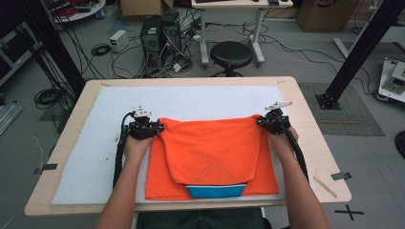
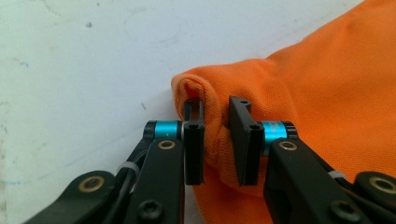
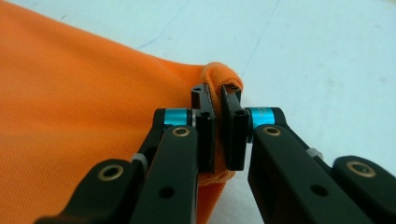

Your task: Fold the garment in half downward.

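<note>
— Where is the garment right now?

— The orange polo shirt point(image 1: 210, 152) lies on the white mat point(image 1: 86, 157) toward my edge of it, its near part folded up over itself, with a blue strip point(image 1: 216, 191) showing under the fold

— And your jaws?

— My left gripper point(image 1: 152, 127) is clamped on the shirt's far left corner, a bunch of knit squeezed between the pads point(image 2: 194, 154). My right gripper point(image 1: 265, 123) is pinched on the far right corner

— How do you expect it to handle?

— Light, soft and limp, I judge; it sags between my grips, so corners are the places to hold, with both layers caught or one slips free
</note>
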`<state>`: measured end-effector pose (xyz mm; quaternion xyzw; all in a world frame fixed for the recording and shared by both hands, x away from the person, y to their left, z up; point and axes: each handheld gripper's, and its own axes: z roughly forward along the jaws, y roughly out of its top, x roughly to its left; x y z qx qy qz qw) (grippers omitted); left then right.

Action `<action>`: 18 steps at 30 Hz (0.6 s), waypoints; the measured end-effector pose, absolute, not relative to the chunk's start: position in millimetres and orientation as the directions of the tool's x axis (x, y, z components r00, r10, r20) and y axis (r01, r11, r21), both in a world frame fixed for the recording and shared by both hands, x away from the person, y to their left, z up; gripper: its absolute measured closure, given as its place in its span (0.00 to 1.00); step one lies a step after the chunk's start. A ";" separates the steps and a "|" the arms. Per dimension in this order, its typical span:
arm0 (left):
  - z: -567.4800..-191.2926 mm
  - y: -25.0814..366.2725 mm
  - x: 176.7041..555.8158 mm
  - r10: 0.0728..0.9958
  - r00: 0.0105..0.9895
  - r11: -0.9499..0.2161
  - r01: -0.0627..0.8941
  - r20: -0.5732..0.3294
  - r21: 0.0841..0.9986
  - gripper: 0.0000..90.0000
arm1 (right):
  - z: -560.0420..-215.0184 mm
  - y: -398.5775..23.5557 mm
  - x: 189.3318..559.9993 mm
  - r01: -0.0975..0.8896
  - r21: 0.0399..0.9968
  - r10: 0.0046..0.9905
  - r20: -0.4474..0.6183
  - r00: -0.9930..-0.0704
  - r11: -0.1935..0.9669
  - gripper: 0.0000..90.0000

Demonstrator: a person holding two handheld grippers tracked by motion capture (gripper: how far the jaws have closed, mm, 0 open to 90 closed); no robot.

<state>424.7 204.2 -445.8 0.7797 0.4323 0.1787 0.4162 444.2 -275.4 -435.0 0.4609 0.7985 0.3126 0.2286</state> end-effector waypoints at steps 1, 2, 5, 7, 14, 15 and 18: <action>-444.2 202.4 425.9 0.823 0.562 -0.281 0.522 -0.077 0.805 0.85 | -433.2 -275.8 445.4 0.592 0.711 0.881 -0.082 -0.466 0.379 0.96; -442.6 200.9 427.6 0.822 0.565 -0.286 0.519 -0.073 0.806 0.85 | -431.5 -276.7 446.9 0.587 0.714 0.882 -0.090 -0.463 0.381 0.96; -441.0 197.3 432.3 0.827 0.553 -0.240 0.509 -0.100 0.827 0.85 | -426.7 -280.8 451.8 0.581 0.722 0.887 -0.099 -0.451 0.376 0.96; -442.6 196.1 435.6 0.830 0.545 -0.217 0.514 -0.120 0.830 0.85 | -424.3 -283.7 455.5 0.581 0.724 0.890 -0.102 -0.443 0.372 0.96; -436.9 186.7 450.4 0.832 0.548 -0.255 0.512 -0.084 0.820 0.85 | -418.3 -286.6 468.5 0.575 0.718 0.888 -0.133 -0.440 0.393 0.96; -437.2 186.6 452.0 0.834 0.543 -0.243 0.518 -0.096 0.820 0.85 | -418.1 -286.9 469.8 0.574 0.718 0.888 -0.135 -0.439 0.393 0.96; -436.4 187.1 453.7 0.850 0.521 -0.245 0.514 -0.073 0.822 0.76 | -419.0 -289.4 471.8 0.584 0.719 0.893 -0.113 -0.436 0.377 0.89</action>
